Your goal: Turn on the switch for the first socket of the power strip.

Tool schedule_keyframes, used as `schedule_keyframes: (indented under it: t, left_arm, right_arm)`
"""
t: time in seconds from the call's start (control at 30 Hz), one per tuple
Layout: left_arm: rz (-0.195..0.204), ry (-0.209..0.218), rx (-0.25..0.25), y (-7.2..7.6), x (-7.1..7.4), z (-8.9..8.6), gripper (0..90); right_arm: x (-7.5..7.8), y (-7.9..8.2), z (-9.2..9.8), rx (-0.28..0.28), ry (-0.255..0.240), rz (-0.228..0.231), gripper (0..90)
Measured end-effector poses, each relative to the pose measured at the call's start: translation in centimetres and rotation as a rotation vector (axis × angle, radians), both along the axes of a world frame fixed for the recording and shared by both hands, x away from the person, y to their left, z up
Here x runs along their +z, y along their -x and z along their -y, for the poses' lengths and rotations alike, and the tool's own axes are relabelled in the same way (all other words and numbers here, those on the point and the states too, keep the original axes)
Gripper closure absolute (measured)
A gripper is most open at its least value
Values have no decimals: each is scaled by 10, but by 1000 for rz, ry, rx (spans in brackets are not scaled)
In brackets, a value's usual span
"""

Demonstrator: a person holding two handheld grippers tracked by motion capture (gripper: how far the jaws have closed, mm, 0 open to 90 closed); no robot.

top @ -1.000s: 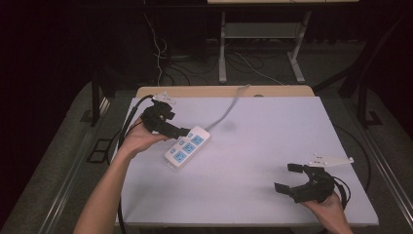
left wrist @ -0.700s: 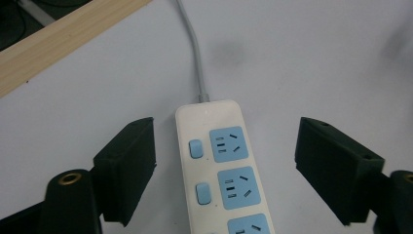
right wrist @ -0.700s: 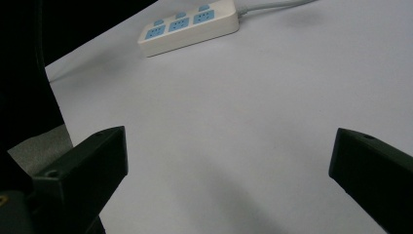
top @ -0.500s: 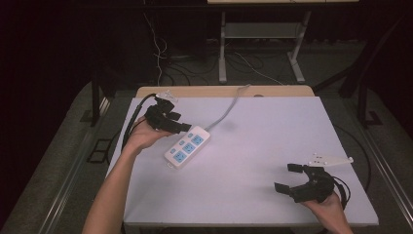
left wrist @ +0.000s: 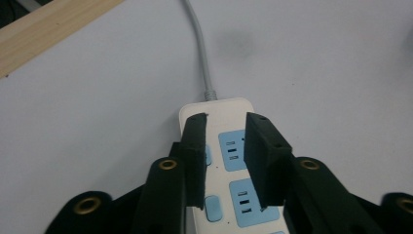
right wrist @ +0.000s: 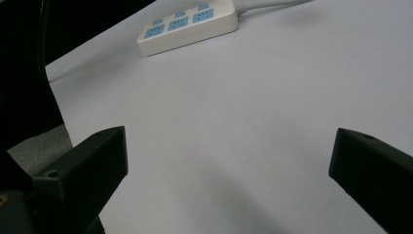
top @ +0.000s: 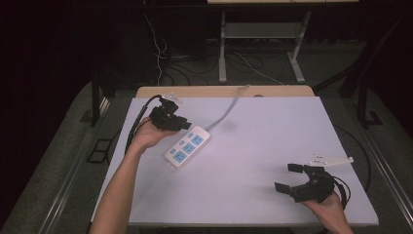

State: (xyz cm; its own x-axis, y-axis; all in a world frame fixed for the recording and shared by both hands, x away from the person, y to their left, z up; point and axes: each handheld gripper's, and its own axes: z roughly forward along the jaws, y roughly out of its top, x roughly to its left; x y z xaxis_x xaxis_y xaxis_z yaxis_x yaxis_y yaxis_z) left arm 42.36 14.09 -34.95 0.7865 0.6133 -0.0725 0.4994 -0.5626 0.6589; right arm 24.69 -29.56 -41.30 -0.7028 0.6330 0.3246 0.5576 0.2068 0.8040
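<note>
White pwr strip (left wrist: 229, 161), L gripper (left wrist: 225, 146) fingers closing over it

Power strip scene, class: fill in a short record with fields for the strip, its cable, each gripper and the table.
power strip: white power strip with blue sockets, lying flat at the table's left
cable: grey cable running to the far edge
left gripper: left gripper over the strip's cable end; jaws have just been closing, a narrow gap left
right gripper: right gripper wide open, near right corner
table: white table
</note>
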Motion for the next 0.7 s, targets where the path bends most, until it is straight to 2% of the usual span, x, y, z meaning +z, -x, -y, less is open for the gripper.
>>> schedule_keyframes:
  t: [0.3,0.7]
  left_arm:
    - [-43,14,2,-11,-12,1,887]
    - [-75,43,28,-21,-26,-3,890]
  right_arm:
    - [0,0,0,-1,1,-1,3]
    - [0,0,1,-1,2,1,3]
